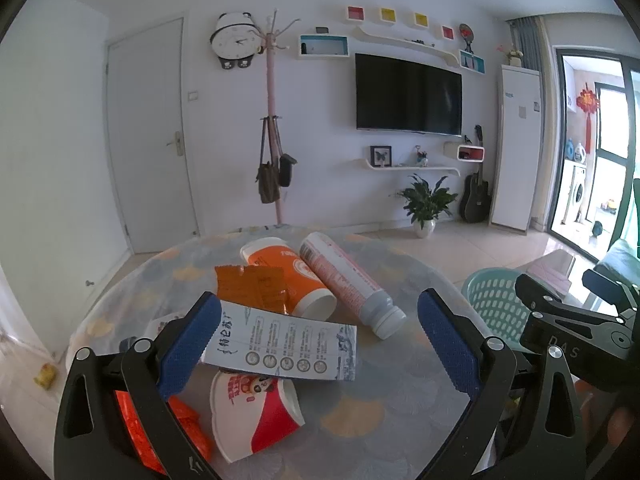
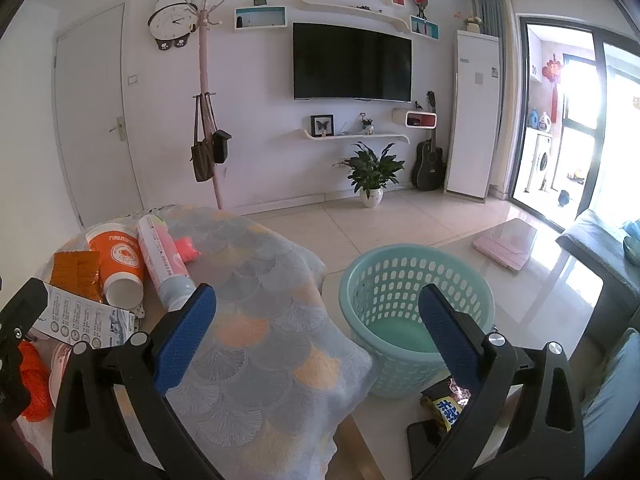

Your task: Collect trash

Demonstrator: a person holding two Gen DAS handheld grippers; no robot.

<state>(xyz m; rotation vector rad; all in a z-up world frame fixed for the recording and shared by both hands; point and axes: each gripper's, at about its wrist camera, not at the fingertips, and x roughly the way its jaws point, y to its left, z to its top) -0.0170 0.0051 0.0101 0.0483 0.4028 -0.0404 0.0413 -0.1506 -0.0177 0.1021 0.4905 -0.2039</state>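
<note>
Left wrist view shows the left claw (image 1: 320,340) spread wide and empty above the paper strip (image 1: 280,344) on the table (image 1: 380,408), so it should descend squarely, pinch one edge, then carry it to the basket (image 2: 404,312), over which the right claw (image 2: 316,336) also gapes empty.

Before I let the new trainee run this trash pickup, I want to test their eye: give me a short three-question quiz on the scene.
1. True or false: the green basket already holds trash.
2. Multiple choice: what lies on top of the red paper cup? A) a printed white paper strip B) a phone C) the orange cup
3. Fill in: the left gripper and right gripper both have their blue fingers ____.

Key
1. False; its bottom looks bare.
2. A; the paper strip overlaps the cup's rim.
3. Open, with nothing between them.
</note>
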